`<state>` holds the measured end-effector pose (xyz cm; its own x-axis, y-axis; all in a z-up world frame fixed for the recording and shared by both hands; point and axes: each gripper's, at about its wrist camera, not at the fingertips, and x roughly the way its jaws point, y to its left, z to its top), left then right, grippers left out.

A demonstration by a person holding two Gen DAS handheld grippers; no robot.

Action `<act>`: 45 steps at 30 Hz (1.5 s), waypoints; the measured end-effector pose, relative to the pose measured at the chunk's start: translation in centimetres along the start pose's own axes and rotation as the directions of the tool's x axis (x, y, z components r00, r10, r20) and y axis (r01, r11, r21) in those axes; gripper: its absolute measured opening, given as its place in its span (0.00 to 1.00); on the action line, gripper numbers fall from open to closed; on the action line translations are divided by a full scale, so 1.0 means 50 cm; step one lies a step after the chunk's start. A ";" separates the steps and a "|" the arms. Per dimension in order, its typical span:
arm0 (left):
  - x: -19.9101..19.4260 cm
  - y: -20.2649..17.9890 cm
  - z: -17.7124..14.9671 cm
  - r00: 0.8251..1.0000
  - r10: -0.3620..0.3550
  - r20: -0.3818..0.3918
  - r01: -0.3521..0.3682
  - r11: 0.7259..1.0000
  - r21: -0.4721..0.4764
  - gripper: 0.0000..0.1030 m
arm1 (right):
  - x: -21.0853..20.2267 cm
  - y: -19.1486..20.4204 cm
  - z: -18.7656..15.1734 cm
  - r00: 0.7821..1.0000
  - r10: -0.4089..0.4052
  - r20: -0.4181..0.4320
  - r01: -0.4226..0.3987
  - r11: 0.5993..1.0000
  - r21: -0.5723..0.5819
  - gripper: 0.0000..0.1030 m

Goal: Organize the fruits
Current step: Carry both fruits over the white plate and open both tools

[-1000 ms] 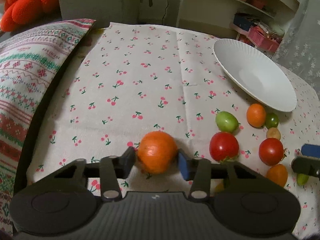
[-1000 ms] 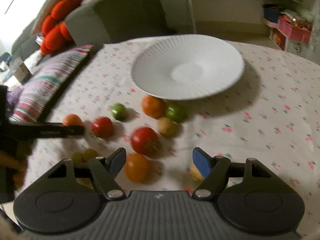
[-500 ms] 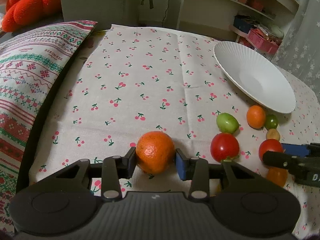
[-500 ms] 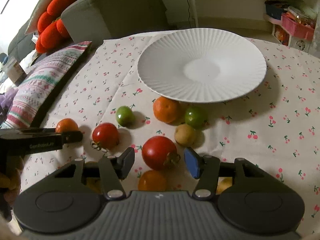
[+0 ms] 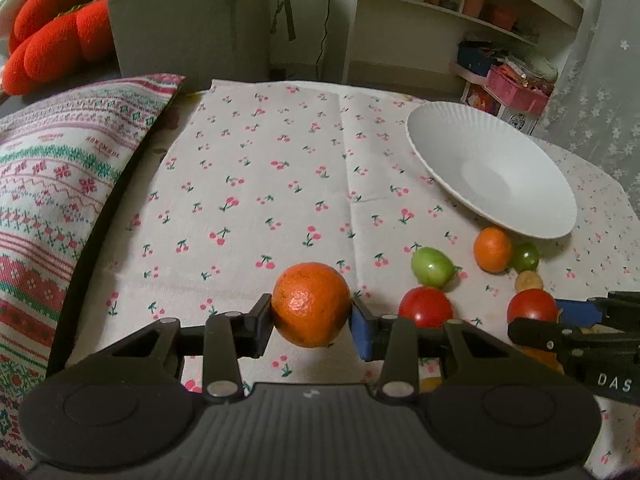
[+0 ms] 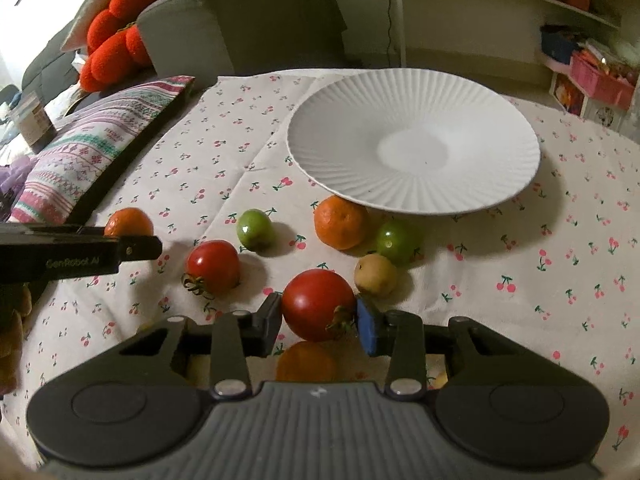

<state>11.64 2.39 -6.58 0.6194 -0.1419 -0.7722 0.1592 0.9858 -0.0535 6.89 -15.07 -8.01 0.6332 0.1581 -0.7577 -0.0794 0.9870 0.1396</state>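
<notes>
My left gripper (image 5: 311, 318) is shut on an orange (image 5: 311, 310) and holds it a little above the cherry-print cloth. My right gripper (image 6: 318, 316) is shut on a red tomato (image 6: 316, 302) at the near side of the fruit cluster. The white ribbed plate (image 6: 412, 140) stands beyond, with nothing on it; it also shows in the left wrist view (image 5: 492, 168). On the cloth lie a second red tomato (image 6: 213, 266), a green tomato (image 6: 255, 229), a small orange (image 6: 340, 222), a dark green fruit (image 6: 398, 240) and a yellowish fruit (image 6: 375, 274).
A patterned cushion (image 5: 60, 184) lies along the table's left edge. Another orange (image 6: 306, 360) sits under my right gripper. A grey sofa (image 6: 240, 12) with red plush, and shelves (image 5: 480, 12), stand behind the table.
My left gripper closed on the orange and lifted it off the cloth. My right gripper moved forward and closed around the red tomato.
</notes>
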 end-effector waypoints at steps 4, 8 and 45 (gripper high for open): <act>-0.010 -0.020 0.008 1.000 0.008 0.027 -0.008 1.000 0.022 0.15 | -0.016 0.005 0.002 1.000 0.005 0.021 -0.005 1.000 -0.024 0.35; -0.017 -0.049 0.020 0.999 -0.001 0.046 0.000 0.999 0.041 0.15 | -0.036 -0.004 0.014 0.999 0.007 0.053 -0.006 1.000 -0.022 0.35; 0.114 -0.198 0.144 0.965 -0.251 0.081 0.243 0.966 0.092 0.25 | -0.010 -0.129 0.113 0.989 -0.122 0.079 0.122 0.992 0.005 0.39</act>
<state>19.13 -8.84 -5.88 0.6200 -0.3915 -0.6799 0.3750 0.9091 -0.1814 11.45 -21.66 -4.94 0.6971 0.0334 -0.7162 0.0028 0.9988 0.0493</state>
